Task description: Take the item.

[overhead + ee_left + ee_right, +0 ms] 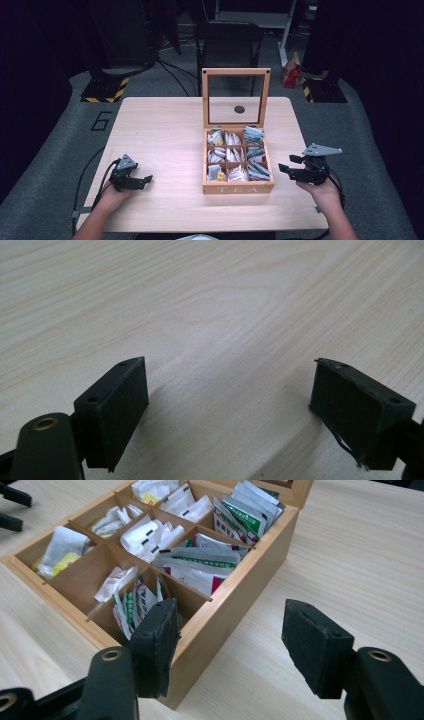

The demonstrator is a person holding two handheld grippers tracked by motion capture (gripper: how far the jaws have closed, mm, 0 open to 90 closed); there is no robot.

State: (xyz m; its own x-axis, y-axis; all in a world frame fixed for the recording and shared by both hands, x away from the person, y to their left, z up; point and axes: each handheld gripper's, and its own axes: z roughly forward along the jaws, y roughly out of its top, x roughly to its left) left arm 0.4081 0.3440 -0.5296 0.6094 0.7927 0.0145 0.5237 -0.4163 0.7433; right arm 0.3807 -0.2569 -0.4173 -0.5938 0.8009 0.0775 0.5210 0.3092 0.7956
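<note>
I hold a gripper in each hand at a pale wooden table (160, 125). A wooden tea box (238, 188) stands at the middle of the table, toward my right, with its glass-paned lid (236, 97) upright at the far side. The box is split into nine compartments holding tea bags (252, 134); from the high view the bags are small and blurred, and I cannot read any of them beyond white, green and a spot of yellow.

My right gripper (291, 165) hovers just beside the box's right wall, near the front corner. Its jaws are spread apart and grasp nothing. In the right gripper view the right gripper (227, 640) looks over that front corner (200, 645): one jaw stands in front of the nearest compartment and hides part of the green-and-white bags (132, 605) there, while the other jaw stands over bare table outside the box. Whether the jaw touches the wood I cannot tell. The lid is cut off by the top edge of that view.

My left gripper (140, 181) rests low over the table's near left, well apart from the box. In the left gripper view the left gripper (227, 390) has jaws wide and nothing between them, just wood grain (225, 300).
</note>
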